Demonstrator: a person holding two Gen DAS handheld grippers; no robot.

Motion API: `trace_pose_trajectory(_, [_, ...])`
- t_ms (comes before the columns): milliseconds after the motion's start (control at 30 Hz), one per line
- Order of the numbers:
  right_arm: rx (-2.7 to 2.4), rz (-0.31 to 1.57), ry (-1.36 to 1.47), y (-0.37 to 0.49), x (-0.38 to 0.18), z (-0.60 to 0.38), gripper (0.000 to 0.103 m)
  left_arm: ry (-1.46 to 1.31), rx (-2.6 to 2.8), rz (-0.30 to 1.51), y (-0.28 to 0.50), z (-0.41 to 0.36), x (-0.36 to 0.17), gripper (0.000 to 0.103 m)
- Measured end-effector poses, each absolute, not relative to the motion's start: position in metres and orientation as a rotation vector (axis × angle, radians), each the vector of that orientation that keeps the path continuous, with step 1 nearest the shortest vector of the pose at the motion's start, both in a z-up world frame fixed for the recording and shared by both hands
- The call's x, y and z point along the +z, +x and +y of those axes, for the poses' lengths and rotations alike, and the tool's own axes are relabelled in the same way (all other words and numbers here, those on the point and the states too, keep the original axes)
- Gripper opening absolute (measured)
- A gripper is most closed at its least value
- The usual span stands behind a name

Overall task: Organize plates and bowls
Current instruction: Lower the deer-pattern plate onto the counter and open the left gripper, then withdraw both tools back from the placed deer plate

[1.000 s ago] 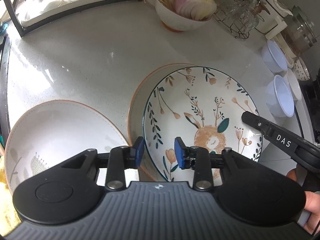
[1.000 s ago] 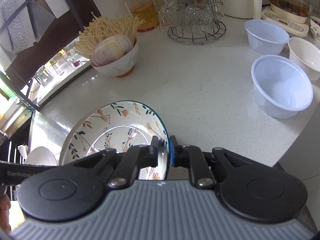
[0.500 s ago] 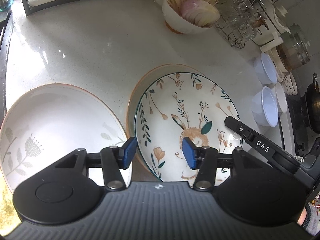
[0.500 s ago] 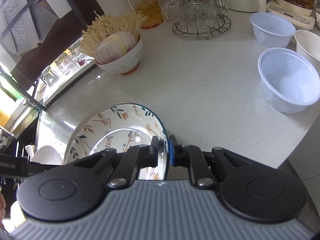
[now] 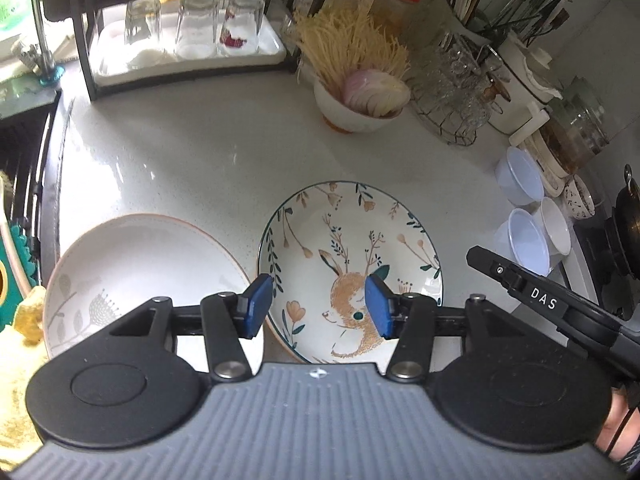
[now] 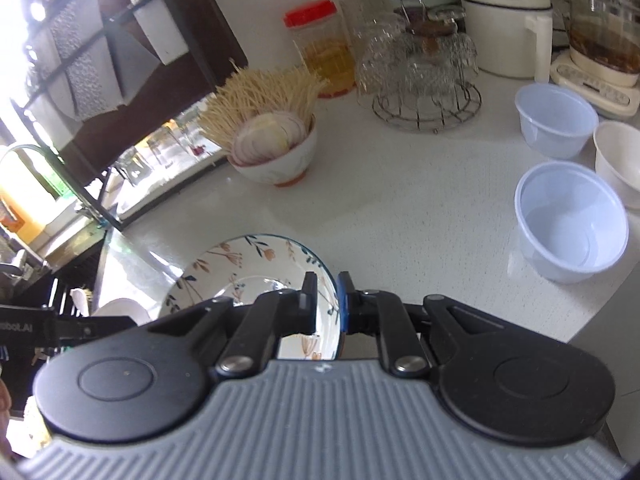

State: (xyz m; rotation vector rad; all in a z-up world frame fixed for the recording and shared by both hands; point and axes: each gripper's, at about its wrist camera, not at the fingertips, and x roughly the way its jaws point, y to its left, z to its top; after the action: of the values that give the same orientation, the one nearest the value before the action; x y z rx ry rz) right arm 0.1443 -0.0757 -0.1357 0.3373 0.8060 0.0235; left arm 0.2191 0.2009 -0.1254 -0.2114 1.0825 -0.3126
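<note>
Right gripper [image 6: 326, 300] pinches the deer plate [image 5: 352, 268] rim, frame center; left gripper [image 5: 316, 306] spread, empty. Best carried level.

A white speckled counter [image 5: 192, 160] runs through the kitchen, glossy with reflected daylight. At its back stands a dark-framed rack [image 5: 86, 60] holding a white tray [image 5: 188, 56] of upturned glasses. Bright light pours through a window [image 6: 36, 4] at the upper left. A curved tap [image 6: 48, 168] rises over the sink area beside the counter's dark edge.
</note>
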Motion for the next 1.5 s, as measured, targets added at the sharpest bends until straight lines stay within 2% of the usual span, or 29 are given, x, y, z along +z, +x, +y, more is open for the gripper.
trace_pose_trajectory(300, [0.118, 0.686, 0.292, 0.110, -0.076, -0.076, 0.013, -0.161, -0.283, 0.890, 0.165, 0.189, -0.061, 0.057])
trace_pose_trajectory(600, [0.195, 0.631, 0.258, 0.074, -0.038, -0.078, 0.013, -0.171, -0.240, 0.781, 0.108, 0.179, -0.023, 0.057])
trace_pose_trajectory(1000, [0.288, 0.625, 0.231, 0.034, -0.023, -0.080, 0.013, -0.213, -0.192, 0.744, 0.059, 0.177, -0.011, 0.057])
trace_pose_trajectory(1500, [0.367, 0.646, 0.133, 0.031, -0.008, -0.124, 0.013, -0.220, -0.140, 0.676, 0.034, 0.126, 0.003, 0.057])
